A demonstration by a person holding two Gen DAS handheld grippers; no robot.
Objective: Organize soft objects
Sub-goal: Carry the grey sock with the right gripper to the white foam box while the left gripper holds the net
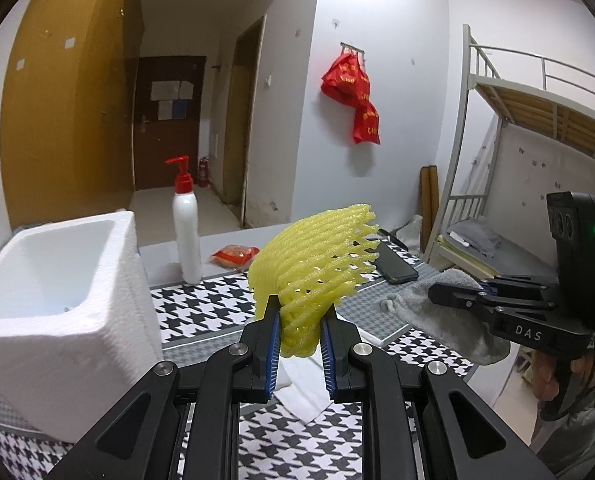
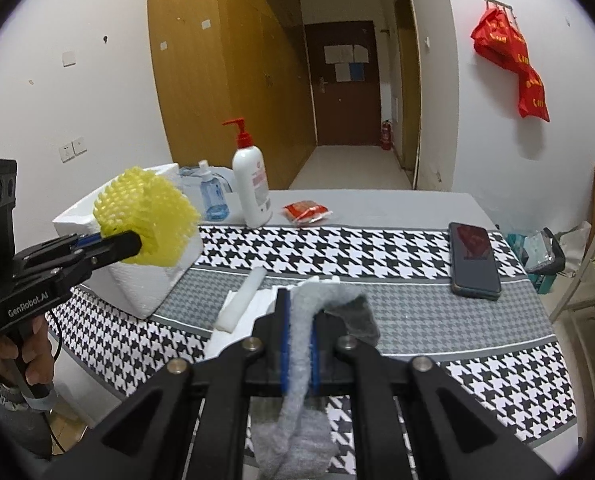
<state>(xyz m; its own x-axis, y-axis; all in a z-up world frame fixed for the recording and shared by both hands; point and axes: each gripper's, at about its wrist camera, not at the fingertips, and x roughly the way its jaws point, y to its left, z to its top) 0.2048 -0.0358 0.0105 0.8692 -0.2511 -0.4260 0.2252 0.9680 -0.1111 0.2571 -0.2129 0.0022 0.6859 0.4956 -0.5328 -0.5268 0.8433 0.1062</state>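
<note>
Houndstooth table (image 2: pixel 377 248), dorm room; both grippers loaded and held above it.
Left gripper (image 1: pixel 299 326) pinches yellow foam net (image 1: pixel 317 256), lifted, its long axis pointing forward-right; white foam box (image 1: pixel 57 292) sits just to its left, open top clear. Right gripper (image 2: pixel 297 344) clamps grey sock (image 2: pixel 301 352), which drapes down to the cloth. Left is the nearer to the box. Pump bottle (image 2: pixel 251 184) stands behind it, phone (image 2: pixel 473 260) far right.

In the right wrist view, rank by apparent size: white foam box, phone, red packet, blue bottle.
1. White foam box
2. Phone
3. Blue bottle and red packet look alike; the bottle is partly hidden, so unranked.
</note>
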